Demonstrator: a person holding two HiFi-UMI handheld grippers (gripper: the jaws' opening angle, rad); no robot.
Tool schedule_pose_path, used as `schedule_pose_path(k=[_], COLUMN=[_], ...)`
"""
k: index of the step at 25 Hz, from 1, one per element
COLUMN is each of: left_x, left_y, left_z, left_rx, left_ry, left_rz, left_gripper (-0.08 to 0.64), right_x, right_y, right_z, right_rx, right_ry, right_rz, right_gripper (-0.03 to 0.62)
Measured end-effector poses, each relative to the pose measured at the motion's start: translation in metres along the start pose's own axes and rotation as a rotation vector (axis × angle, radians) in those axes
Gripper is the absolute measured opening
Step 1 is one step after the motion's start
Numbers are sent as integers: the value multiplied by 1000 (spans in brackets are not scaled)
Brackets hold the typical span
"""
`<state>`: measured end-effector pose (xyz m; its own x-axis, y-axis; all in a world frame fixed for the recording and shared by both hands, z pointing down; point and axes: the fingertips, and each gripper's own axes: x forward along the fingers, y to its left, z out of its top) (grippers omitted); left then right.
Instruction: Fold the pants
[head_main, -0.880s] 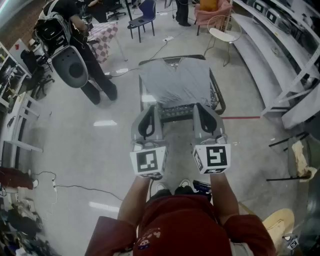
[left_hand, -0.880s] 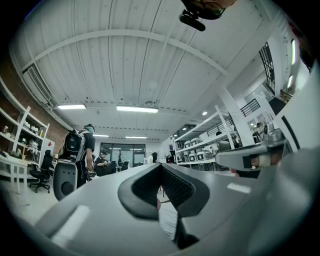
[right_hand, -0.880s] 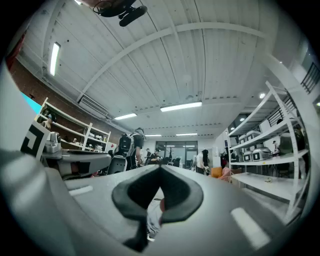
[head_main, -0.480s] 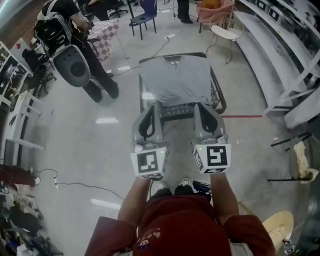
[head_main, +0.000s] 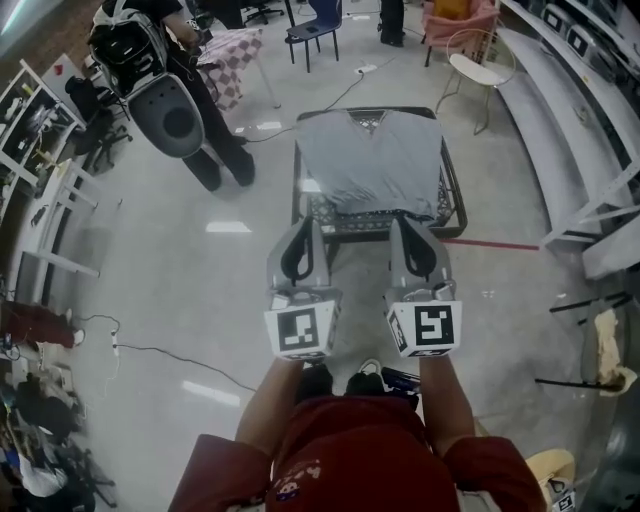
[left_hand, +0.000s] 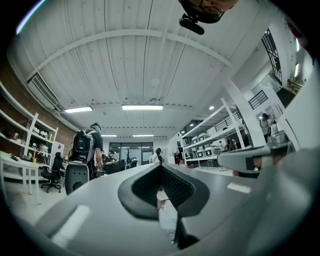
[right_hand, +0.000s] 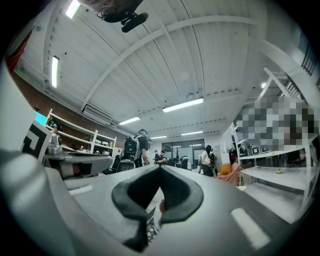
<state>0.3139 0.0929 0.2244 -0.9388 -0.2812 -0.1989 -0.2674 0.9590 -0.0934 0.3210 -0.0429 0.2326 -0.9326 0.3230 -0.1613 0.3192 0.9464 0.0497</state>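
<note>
We stand at the near end of a wire-topped bench (head_main: 452, 208) that lies at 12 o'clock from us. The grey pants (head_main: 370, 160) are spread flat on it and cover most of the top. Their long axis seems to run from 12 to 6 o'clock, with what looks like the waist at the far end and the near hem closest to us.

The left hand-held gripper (head_main: 306, 228) and the right hand-held gripper (head_main: 402, 226) are side by side just short of that near hem, both pointing toward 12 o'clock. Each is clenched on nothing, its jaws together and empty, and neither touches the cloth.

The left one lines up with the left edge of the pants and the right one sits inside their right half, so we judge both about equally near. The next move is a short reach toward 12 o'clock, with the jaws opening first.
</note>
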Motion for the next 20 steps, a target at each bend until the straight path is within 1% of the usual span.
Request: schedule_pose_path(k=[6, 9, 14, 20], left_x=[8, 11, 17, 27], left_y=[23, 46, 106, 194], left_z=[-6, -10, -15, -19], left_rx=[-18, -40, -50, -68], left_ry=[-6, -6, -20, -55], left_rz=[22, 28, 38, 47], left_gripper=[6, 6, 6, 6], right_x=[24, 43, 86, 146], right_y=[15, 32, 83, 152], right_z=[-2, -5, -8, -12], right_rx=[-6, -20, -32, -29], right_ry=[2, 7, 9, 4], right_rz=[27, 39, 63, 94], right_gripper=[0, 0, 0, 0])
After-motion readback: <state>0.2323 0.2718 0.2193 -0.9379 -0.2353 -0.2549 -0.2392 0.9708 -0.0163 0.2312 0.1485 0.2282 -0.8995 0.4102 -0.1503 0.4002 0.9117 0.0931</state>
